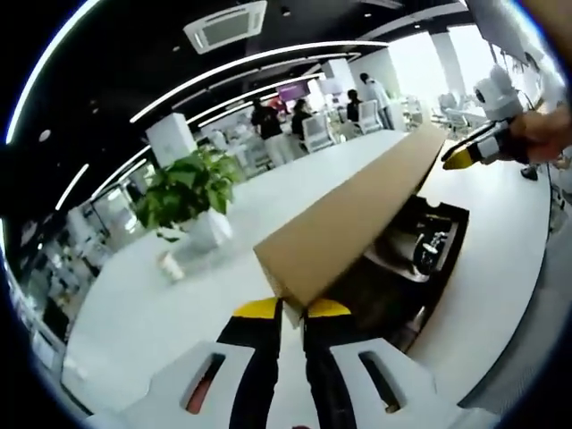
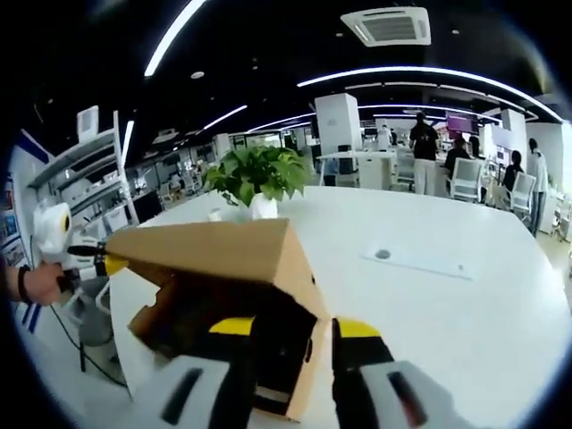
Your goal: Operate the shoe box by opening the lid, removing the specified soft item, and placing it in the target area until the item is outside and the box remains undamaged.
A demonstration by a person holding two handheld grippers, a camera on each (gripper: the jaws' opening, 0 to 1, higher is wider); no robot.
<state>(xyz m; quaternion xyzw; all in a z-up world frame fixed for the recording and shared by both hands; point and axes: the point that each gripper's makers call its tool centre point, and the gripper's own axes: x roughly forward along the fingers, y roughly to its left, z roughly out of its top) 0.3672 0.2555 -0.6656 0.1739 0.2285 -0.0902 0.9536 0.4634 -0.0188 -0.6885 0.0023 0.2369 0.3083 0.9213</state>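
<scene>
**Lid up, both grippers at its ends**

We are holding the cardboard lid (image 1: pixel 357 214) raised over the box (image 1: pixel 420 259), which is sitting on the white tabletop (image 1: pixel 179 295). In the left gripper view, our left gripper (image 1: pixel 292 309) is pinching the near corner of the lid, its yellow-tipped jaws pressed close on either side of the cardboard edge. The lid is running away from that gripper toward the far end, tilted up like a ramp. At that far end the right gripper (image 1: pixel 465 157) is meeting the lid's corner; a hand (image 1: pixel 545 134) is gripping it. Whether its jaws are closed on the cardboard we cannot tell from that view.

Under the lid the box is showing a dark interior with black and pale shapes (image 1: pixel 427 243) lying inside; we cannot tell what they are.

In the right gripper view, the right gripper (image 2: pixel 292 327) is standing at the near end of the box (image 2: pixel 223 331), its jaws apart, with the box's cardboard corner edge lying between them. We cannot tell whether they are touching it. The lid (image 2: pixel 214 246) is sloping over the opening, and the left gripper (image 2: pixel 112 261) is touching its far corner, with a hand (image 2: pixel 36 284) behind it.

A potted plant (image 2: pixel 256 179) is standing on the tabletop beyond the box, and a small cup (image 1: pixel 170 266) is sitting near it. People (image 2: pixel 424 143) are standing by chairs (image 2: pixel 465 179) in the background.
</scene>
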